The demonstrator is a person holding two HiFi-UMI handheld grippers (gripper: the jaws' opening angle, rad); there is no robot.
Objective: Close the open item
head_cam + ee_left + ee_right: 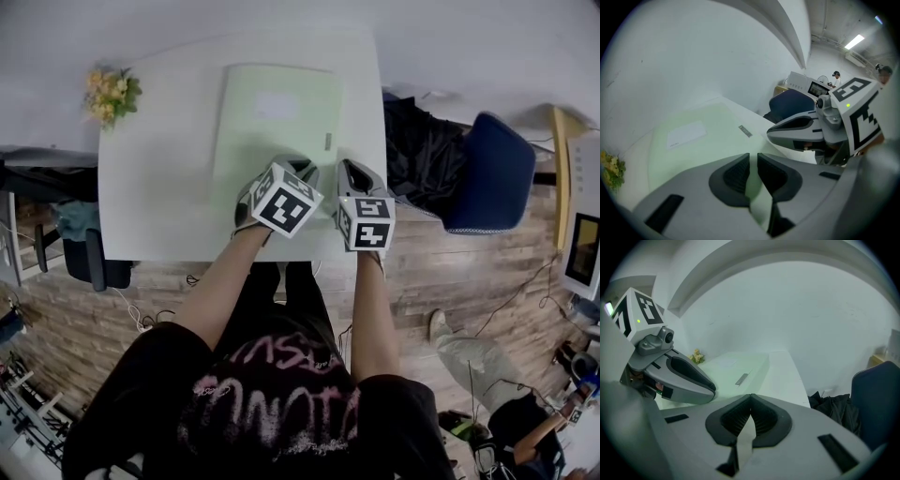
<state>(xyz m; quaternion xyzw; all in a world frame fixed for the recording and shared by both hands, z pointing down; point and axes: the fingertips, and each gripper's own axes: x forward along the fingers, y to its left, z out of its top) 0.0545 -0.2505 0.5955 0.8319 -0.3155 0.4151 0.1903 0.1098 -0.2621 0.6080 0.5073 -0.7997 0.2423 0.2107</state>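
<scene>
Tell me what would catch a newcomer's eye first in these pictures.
The large pale green folder lying flat on the white table stands out first, with the left gripper and right gripper side by side at its near edge, a sheet between each one's jaws. Next come the yellow flowers at the table's far left corner and the blue chair with dark clothing to the table's right.
</scene>
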